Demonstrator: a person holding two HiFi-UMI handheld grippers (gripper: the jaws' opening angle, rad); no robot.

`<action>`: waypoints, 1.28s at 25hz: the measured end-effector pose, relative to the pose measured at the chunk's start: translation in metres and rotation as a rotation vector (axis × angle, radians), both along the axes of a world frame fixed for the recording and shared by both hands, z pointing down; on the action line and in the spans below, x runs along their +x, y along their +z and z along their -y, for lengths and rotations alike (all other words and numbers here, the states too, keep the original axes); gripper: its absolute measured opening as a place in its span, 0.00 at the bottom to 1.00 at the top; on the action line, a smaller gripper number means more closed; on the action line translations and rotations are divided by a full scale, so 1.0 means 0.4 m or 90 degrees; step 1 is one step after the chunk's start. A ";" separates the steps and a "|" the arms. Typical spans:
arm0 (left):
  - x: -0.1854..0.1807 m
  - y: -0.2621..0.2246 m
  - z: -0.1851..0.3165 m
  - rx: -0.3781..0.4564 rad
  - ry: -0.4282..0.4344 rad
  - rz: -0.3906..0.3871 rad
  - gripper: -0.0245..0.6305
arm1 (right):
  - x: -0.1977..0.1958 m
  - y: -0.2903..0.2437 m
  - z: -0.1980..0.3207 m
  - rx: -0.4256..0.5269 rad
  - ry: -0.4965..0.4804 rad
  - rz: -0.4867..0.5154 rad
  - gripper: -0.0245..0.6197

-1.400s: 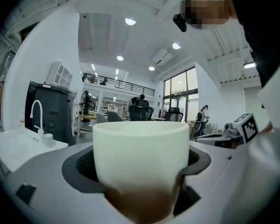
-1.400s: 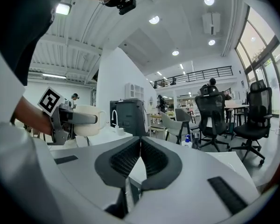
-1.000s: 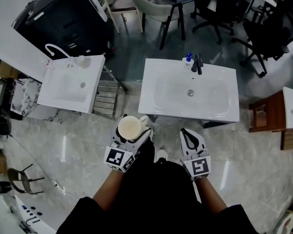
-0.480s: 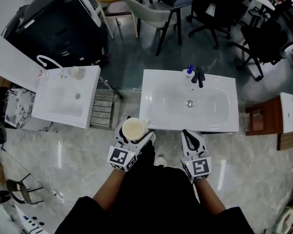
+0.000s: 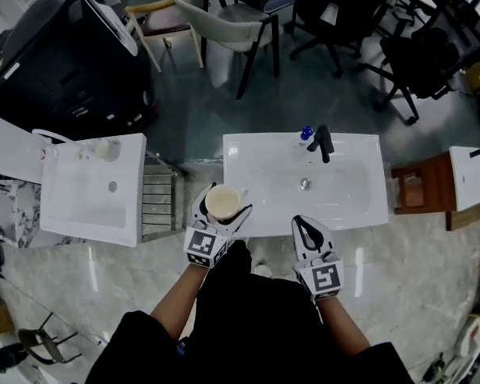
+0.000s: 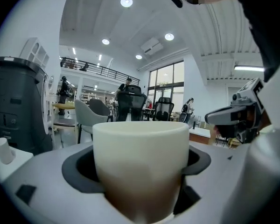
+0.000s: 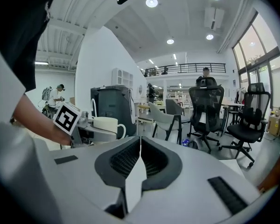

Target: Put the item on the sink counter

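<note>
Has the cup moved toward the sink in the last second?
Yes. The cup went forward, from short of the sink counter to its front-left corner.

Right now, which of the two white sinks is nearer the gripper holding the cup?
The sink with the black faucet, directly ahead of the left gripper and its cup; the other sink sits farther left.

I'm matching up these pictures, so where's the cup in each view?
Head view: cup left of centre, at the sink's near left corner.
Left gripper view: cup fills the centre, between the jaws.
Right gripper view: cup left of centre.
Shared landmark: grey chair.
</note>
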State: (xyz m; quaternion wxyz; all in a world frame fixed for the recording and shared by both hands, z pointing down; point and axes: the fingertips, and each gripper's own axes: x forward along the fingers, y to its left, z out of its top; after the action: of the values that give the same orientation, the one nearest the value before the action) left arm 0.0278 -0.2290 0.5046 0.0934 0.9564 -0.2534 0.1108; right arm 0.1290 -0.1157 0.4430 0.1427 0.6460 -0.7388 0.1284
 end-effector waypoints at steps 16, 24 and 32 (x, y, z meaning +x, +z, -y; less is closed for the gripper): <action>0.179 0.195 0.324 0.005 0.065 0.021 0.72 | 0.045 0.062 0.182 0.026 0.048 -0.015 0.09; 0.251 0.336 0.441 -0.003 0.074 0.031 0.72 | 0.138 0.120 0.244 -0.003 0.110 -0.008 0.09; 0.283 0.474 0.490 -0.010 0.077 0.053 0.72 | 0.110 0.187 0.335 -0.025 0.133 0.099 0.09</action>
State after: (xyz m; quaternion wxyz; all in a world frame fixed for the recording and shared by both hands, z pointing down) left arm 0.1410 -0.4248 0.6941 0.0831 0.9637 -0.1983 0.1580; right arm 0.1729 -0.2497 0.5177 0.0833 0.7045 -0.6737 0.2069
